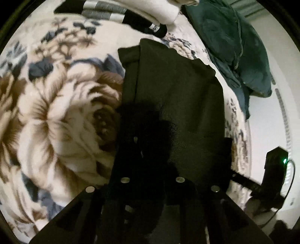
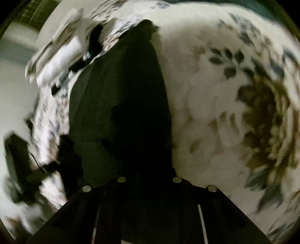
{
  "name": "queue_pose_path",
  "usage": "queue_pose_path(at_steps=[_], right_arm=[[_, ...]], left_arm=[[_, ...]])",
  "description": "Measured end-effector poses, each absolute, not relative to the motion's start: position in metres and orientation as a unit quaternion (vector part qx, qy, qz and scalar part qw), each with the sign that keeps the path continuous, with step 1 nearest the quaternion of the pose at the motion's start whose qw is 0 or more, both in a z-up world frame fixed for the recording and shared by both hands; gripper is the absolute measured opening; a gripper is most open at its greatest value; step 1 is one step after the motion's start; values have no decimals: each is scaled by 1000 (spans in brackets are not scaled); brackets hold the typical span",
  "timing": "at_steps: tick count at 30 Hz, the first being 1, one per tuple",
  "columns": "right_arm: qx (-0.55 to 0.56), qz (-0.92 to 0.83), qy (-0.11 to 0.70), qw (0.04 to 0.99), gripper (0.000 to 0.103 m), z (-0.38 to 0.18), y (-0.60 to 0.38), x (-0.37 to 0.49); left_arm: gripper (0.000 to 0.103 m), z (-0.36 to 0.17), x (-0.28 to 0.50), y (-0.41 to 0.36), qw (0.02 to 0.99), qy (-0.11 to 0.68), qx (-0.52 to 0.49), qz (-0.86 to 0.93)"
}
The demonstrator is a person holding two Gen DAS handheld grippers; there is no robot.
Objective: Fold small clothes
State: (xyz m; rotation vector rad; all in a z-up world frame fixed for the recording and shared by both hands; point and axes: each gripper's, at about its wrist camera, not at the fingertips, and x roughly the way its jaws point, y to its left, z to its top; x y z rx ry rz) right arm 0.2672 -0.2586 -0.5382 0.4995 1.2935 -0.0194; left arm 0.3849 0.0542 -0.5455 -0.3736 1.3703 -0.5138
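A black garment lies stretched out on a floral blanket. It also shows in the right wrist view, long and dark, running away from the camera. My left gripper is shut on the near edge of the garment; its dark fingers merge with the cloth. My right gripper is down on the garment's near end; the fingers are lost in the black cloth and the view is blurred. The other gripper shows at the right edge of the left wrist view.
A dark teal cloth lies bunched at the far right. A black and grey striped item and a white cloth lie at the far edge. White clothes lie to the left in the right wrist view.
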Motion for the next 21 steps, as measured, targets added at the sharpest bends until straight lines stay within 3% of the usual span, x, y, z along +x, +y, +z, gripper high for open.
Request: queue_pose_path(at_steps=[10, 11, 12, 13, 14, 18, 19, 20, 21], right_arm=[[175, -27, 589, 789, 20, -520, -247, 275], [179, -23, 586, 790, 21, -517, -248, 274], [183, -18, 581, 792, 31, -515, -249, 272], [188, -15, 577, 795, 37, -513, -250, 270], [195, -10, 571, 797, 42, -512, -250, 270], [193, -2, 571, 798, 42, -524, -245, 279], [187, -3, 567, 802, 40, -525, -242, 281], [173, -10, 557, 812, 25, -522, -239, 283], [160, -15, 549, 821, 11, -519, -235, 283]], left_arm=[[24, -547, 394, 43, 719, 636, -139, -245], [25, -547, 394, 42, 719, 636, -135, -246], [28, -546, 394, 41, 720, 635, -132, -248], [38, -546, 393, 40, 720, 634, -131, -252], [41, -546, 394, 38, 719, 631, -133, -258], [39, -536, 390, 28, 749, 601, -108, -258], [25, -534, 390, 27, 757, 594, -102, -252], [14, -533, 389, 27, 763, 593, -90, -241], [14, -531, 387, 28, 767, 591, -86, -236]])
